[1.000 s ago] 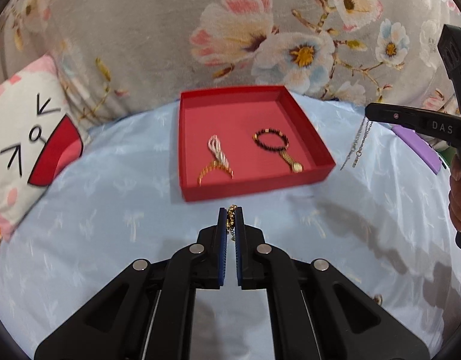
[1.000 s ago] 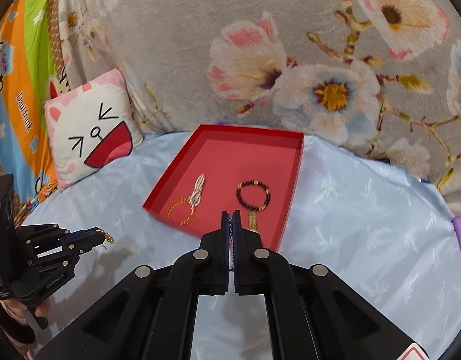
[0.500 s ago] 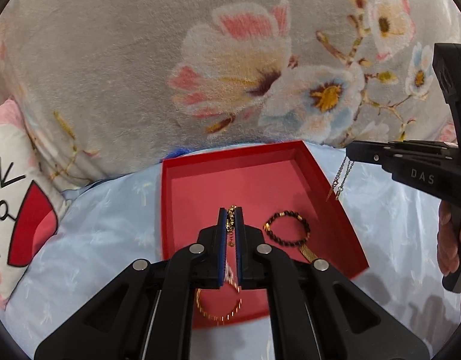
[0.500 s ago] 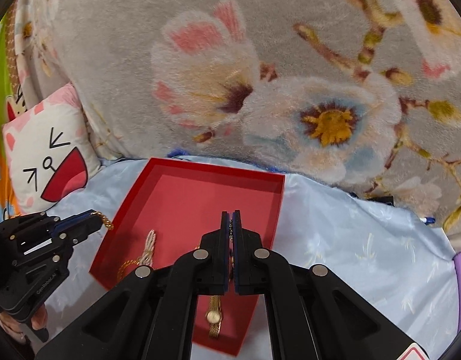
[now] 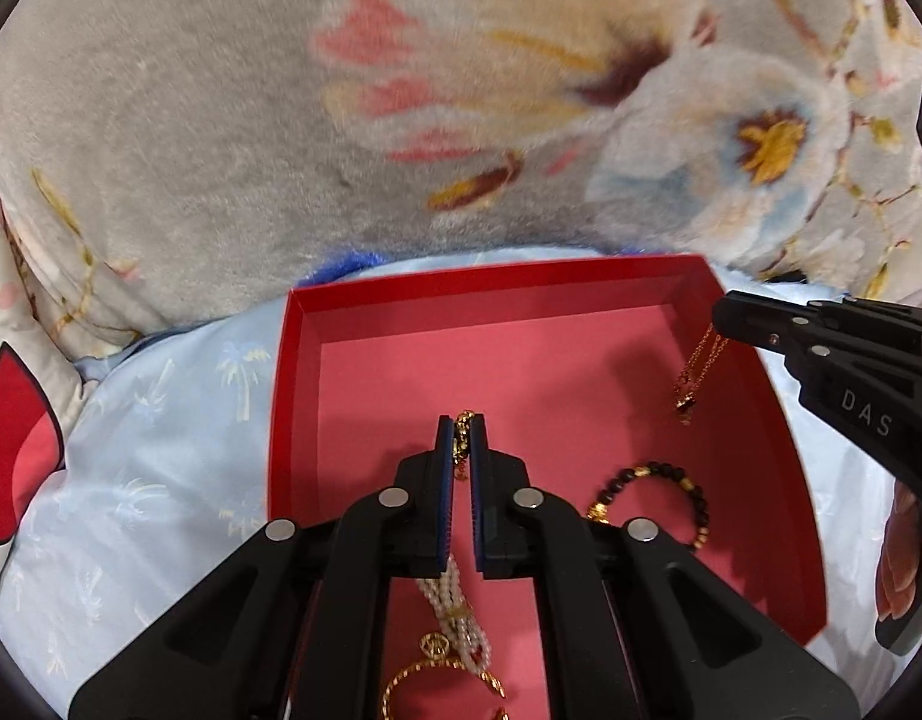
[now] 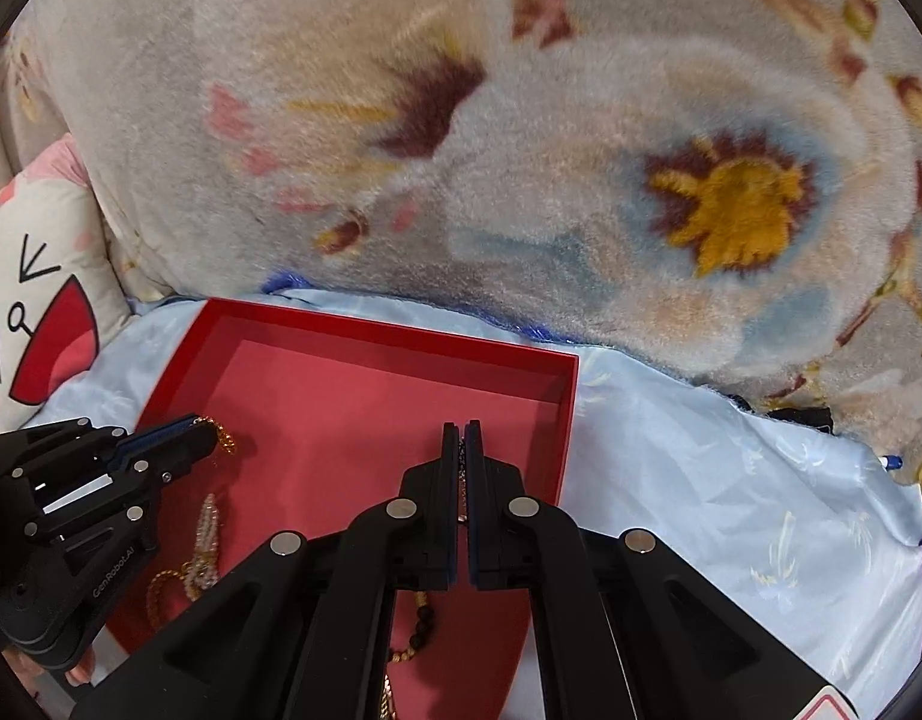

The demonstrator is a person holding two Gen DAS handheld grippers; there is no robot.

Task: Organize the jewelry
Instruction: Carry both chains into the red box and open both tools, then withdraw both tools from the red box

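now my left claw (image 5: pixel 459 420) is pinching a gold chain (image 5: pixel 462 441) above the middle of the red box (image 5: pixel 484 282); my right claw (image 6: pixel 461 429) is pinching a thin necklace (image 5: pixel 697 375) over its right side. i should lower both until the chains pool on bare floor, clear of the pearl strand (image 5: pixel 455 612) and bead bracelet (image 5: pixel 655 501), then release. my own claws hide the box's near edge and most of each chain.

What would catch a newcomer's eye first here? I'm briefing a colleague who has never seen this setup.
The red tray on the pale blue cloth, holding a dark bead bracelet and pearl strand. Above it, the left gripper and right gripper each pinch a gold chain.
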